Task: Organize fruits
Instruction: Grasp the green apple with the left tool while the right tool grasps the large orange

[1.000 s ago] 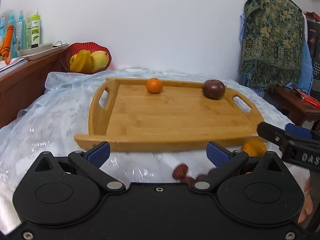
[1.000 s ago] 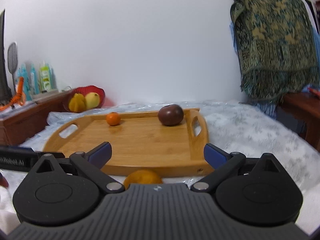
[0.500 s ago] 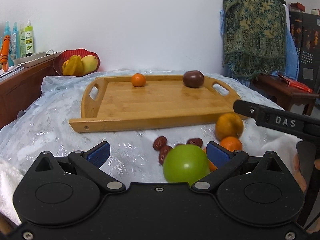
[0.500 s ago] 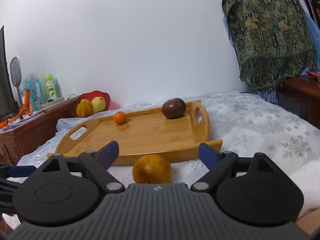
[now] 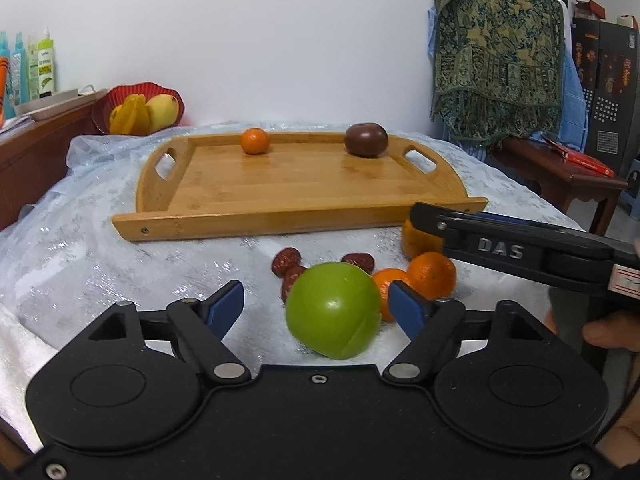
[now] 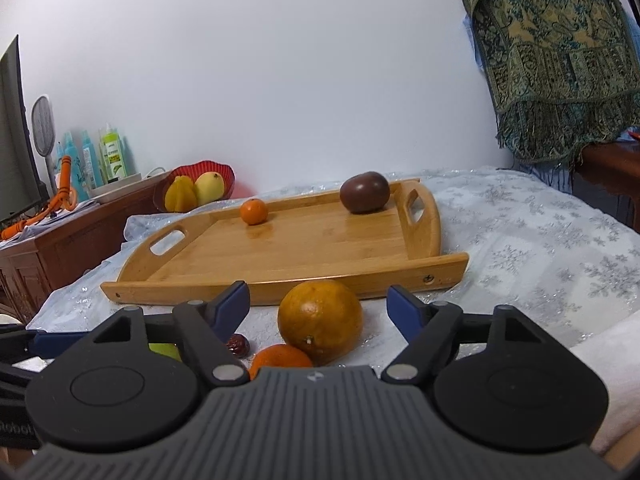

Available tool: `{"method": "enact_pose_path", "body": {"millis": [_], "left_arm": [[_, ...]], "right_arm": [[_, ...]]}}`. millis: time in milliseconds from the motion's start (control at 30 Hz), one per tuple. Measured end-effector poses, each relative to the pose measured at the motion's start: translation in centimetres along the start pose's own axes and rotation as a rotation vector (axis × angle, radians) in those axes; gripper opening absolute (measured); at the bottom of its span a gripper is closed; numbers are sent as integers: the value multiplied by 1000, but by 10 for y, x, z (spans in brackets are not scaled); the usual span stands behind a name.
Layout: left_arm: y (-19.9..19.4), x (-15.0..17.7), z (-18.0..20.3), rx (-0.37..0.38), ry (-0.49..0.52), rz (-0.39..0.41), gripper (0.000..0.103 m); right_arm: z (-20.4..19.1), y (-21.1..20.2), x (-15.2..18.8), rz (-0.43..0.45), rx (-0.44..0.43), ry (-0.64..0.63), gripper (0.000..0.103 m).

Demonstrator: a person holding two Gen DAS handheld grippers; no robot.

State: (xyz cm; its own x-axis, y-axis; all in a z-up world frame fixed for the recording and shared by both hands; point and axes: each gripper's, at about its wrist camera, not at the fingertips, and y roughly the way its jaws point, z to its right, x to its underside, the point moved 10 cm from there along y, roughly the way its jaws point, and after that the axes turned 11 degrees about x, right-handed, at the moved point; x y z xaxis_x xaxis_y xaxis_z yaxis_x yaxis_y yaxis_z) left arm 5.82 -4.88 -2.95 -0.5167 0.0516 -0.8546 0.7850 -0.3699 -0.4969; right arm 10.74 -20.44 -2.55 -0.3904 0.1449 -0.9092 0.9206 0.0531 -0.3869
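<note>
four oranges (image 5: 433,274), three dates (image 5: 286,257), one apple (image 5: 333,315)

counter (image 5: 100,248) under a pale snowflake cloth (image 6: 540,248) | wooden tray (image 5: 280,216) toward the back | just in front of it: green apple (image 5: 334,310), three red dates (image 5: 286,258), two small oranges (image 5: 434,274), one big orange (image 6: 320,320)

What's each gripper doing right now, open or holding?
Left gripper: open, tongs either side of the green apple, not gripping.
Right gripper: open, tongs either side of the big orange, not gripping.
</note>
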Motion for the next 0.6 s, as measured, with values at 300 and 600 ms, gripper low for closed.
{"method": "enact_pose_path", "body": {"millis": [300, 600], "left_arm": [[11, 7, 3, 26, -25, -32, 57], [21, 13, 2, 21, -48, -43, 55]], "right_arm": [[-4, 11, 8, -37, 3, 4, 73], [-6, 18, 11, -63, 5, 4, 72]]}}
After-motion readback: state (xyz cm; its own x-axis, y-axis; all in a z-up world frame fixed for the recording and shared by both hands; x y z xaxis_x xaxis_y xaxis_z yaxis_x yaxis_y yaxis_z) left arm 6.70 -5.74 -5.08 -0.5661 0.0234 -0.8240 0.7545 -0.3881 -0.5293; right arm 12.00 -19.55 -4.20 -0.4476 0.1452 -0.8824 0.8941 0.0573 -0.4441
